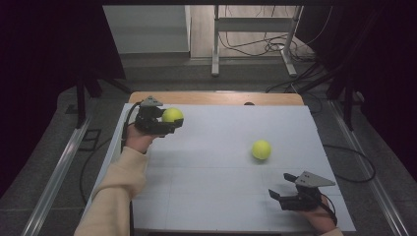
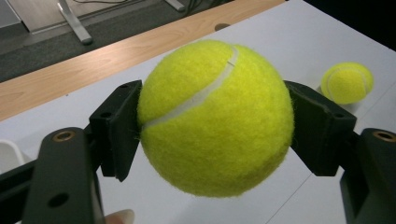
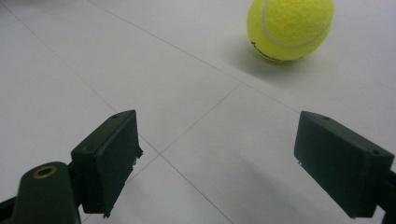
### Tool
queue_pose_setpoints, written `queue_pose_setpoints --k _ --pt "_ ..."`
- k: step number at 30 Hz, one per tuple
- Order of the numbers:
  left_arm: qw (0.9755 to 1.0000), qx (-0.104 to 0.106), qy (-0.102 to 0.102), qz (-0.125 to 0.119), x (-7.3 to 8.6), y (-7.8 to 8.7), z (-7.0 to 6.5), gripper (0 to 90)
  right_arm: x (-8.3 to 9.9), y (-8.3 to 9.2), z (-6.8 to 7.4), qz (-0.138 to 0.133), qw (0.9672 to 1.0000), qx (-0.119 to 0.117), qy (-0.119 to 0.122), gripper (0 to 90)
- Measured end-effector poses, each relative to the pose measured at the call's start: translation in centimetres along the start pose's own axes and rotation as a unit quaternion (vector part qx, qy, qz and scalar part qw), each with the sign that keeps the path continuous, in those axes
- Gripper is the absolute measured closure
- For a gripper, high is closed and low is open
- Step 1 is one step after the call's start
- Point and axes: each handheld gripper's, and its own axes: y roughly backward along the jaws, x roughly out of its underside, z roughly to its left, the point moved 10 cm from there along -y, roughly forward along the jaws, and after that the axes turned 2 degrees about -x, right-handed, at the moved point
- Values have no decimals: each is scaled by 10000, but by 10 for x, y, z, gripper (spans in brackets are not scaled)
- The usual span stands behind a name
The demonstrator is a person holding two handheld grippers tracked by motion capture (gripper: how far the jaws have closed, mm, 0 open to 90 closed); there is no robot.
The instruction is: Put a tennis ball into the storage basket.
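My left gripper (image 1: 173, 119) is shut on a yellow tennis ball (image 1: 172, 115) at the table's far left, held just above the white surface. In the left gripper view both black pads press the sides of that ball (image 2: 215, 116). A second tennis ball (image 1: 261, 149) lies loose on the white table top right of centre; it appears as the ball (image 2: 347, 82) in the left gripper view and as the ball (image 3: 290, 27) ahead in the right gripper view. My right gripper (image 1: 281, 186) rests near the front right edge, jaws open and empty (image 3: 217, 163), pointing toward the loose ball.
The white table top (image 1: 211, 167) has a wooden strip (image 1: 216, 98) along its far edge. Beyond it stand a metal table frame (image 1: 255, 44) and loose cables on the floor. Metal rails run along both sides of the table.
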Motion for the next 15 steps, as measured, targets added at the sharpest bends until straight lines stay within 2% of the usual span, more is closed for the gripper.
queue_pose_setpoints --k 15 --pt "9996 -244 110 6 1 6 20 262 0 0 0 8 10000 4 10 147"
